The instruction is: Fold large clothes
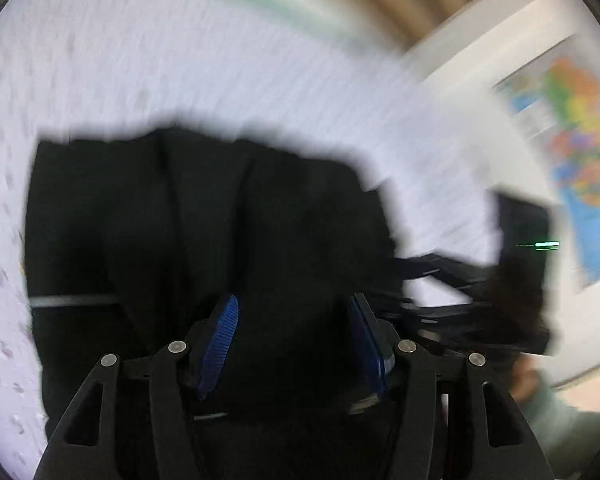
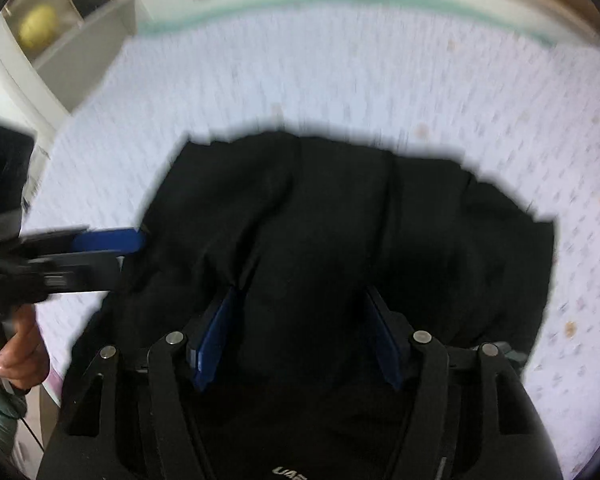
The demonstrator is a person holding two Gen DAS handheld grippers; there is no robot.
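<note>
Both views smear with blur. The black garment (image 2: pixel 340 220) lies bunched on the pale patterned bedsheet (image 2: pixel 300 80), its near edge hidden under the tools. Left tool (image 1: pixel 294 340) stands parted over dark cloth, pads gripping nothing; right tool (image 2: pixel 300 336) likewise, spread apart above the fabric. Sheet pattern is too smeared to read
</note>
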